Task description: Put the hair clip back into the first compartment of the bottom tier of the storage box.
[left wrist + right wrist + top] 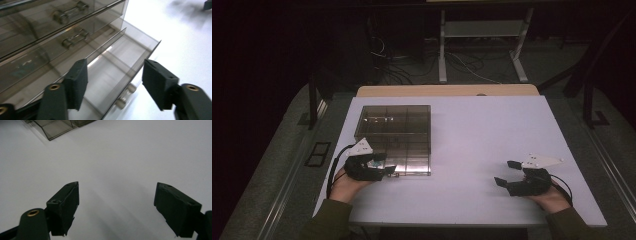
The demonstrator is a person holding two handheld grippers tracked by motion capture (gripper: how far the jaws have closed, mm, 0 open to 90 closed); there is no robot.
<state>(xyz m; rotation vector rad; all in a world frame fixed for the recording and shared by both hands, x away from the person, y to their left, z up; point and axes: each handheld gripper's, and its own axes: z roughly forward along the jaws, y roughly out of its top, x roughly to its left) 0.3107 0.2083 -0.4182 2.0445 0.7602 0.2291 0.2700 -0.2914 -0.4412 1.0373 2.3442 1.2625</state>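
You are holding your left claw (388,169) open just in front of the pulled-out drawer (117,75) of the smoky drawer box (394,137), freeing its handle, while your right claw (508,172) is waiting open over the bench (492,130).

White table (492,140), wooden edge behind (447,90) — metal stand legs (482,45), cables on floor (397,70)

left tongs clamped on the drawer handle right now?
No: in the left gripper view the left tongs stand open, the pulled-out drawer and its handle lying between the pads untouched.
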